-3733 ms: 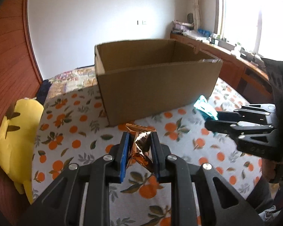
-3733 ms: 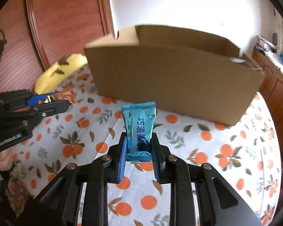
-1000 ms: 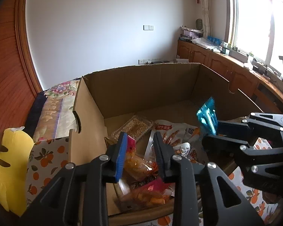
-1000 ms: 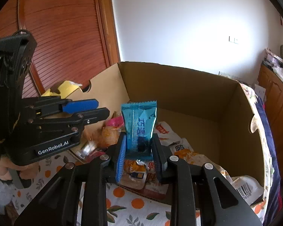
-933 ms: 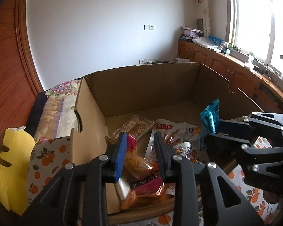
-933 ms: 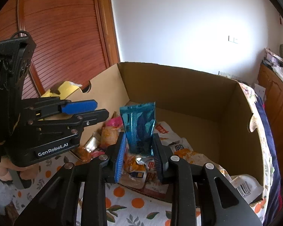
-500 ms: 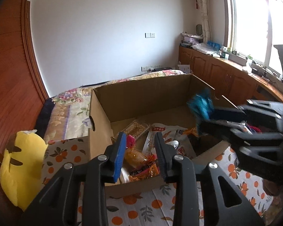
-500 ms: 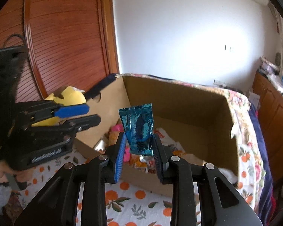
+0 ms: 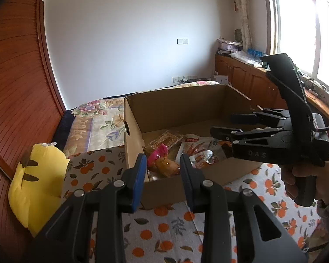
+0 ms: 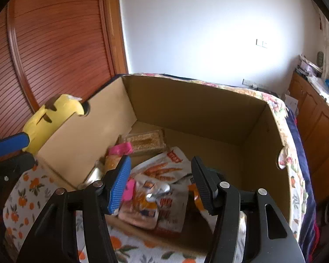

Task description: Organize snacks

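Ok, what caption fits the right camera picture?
Open right gripper above a brown cardboard box of snack packets.

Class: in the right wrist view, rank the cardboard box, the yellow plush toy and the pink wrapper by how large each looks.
1. Cardboard box
2. Yellow plush toy, partly hidden behind the box wall
3. Pink wrapper

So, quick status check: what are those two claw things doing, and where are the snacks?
Left gripper open, empty. Right gripper open, empty, over the cardboard box. Snacks piled inside box. Nothing in the way.
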`<state>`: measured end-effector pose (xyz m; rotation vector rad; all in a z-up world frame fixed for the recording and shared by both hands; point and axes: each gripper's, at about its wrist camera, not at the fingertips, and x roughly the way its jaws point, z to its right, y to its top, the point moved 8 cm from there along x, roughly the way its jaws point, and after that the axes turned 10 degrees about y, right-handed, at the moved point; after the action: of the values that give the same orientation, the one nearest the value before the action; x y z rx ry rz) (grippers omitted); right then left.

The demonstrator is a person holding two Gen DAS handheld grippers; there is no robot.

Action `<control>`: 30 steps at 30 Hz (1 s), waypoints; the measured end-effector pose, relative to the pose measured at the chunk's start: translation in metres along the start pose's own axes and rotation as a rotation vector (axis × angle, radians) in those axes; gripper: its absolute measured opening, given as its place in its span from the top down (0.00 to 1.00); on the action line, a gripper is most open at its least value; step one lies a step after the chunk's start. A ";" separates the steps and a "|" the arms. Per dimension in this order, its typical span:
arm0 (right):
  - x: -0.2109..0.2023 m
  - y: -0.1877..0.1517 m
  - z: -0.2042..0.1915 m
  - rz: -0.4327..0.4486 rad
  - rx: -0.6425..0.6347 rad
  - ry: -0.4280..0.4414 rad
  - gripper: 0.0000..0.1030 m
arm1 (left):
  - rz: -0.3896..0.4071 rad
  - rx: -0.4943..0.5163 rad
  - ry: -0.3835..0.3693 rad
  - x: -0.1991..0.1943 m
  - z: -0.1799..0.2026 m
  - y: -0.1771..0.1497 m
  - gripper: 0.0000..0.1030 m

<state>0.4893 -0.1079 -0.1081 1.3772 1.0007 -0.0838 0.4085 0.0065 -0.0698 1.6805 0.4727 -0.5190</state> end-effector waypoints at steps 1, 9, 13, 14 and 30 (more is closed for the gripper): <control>-0.007 0.000 -0.003 0.005 -0.003 0.000 0.43 | 0.003 -0.001 0.000 -0.005 0.001 -0.001 0.69; -0.094 -0.004 -0.037 0.084 -0.040 -0.010 0.28 | 0.056 0.000 0.000 -0.065 0.006 0.005 0.66; -0.132 -0.012 -0.047 0.124 -0.030 -0.026 0.16 | 0.091 0.001 0.019 -0.095 0.007 0.004 0.61; -0.141 -0.015 -0.049 0.133 -0.022 -0.026 0.14 | 0.095 0.001 0.024 -0.101 0.008 0.003 0.60; -0.235 -0.062 -0.065 0.202 0.019 -0.061 0.00 | 0.146 -0.003 0.049 -0.175 0.018 -0.021 0.27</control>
<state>0.2755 -0.1846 0.0006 1.4775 0.8072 0.0154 0.2530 -0.0119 0.0123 1.7130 0.3825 -0.3706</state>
